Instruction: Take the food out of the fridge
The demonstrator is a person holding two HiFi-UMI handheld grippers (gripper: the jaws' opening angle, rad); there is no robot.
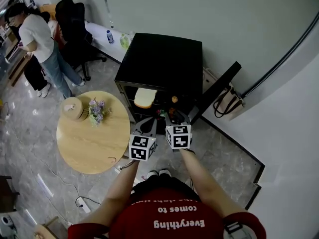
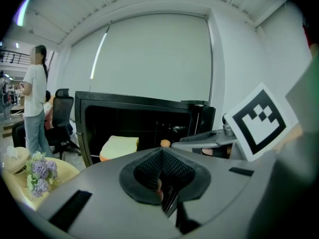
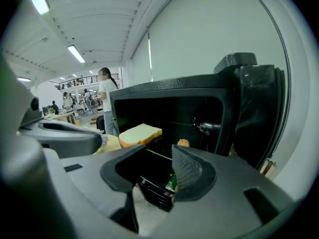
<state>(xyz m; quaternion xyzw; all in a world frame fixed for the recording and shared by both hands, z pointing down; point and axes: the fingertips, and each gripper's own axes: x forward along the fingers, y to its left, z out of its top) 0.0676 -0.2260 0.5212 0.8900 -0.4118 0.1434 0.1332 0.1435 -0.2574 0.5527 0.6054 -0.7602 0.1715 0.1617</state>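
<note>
While bread (image 1: 145, 98) lies inside fridge (image 1: 162, 59) ahead | left tool (image 2: 162, 163) together | right tool (image 3: 157, 153) apart

Glossy black fridge (image 1: 164, 54), smooth pale wood table (image 1: 89, 146), polished grey marbled floor (image 1: 30, 133), matt white wall (image 1: 224, 19)

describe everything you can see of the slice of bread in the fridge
The slice of bread is thick and squarish, with a pale cream face and a tan-orange crust edge. It looks soft and whole. It lies flat, high in the open black fridge, toward its left side. A small round brownish item sits apart to its right. Nothing grips it; only the support beneath touches it.
</note>
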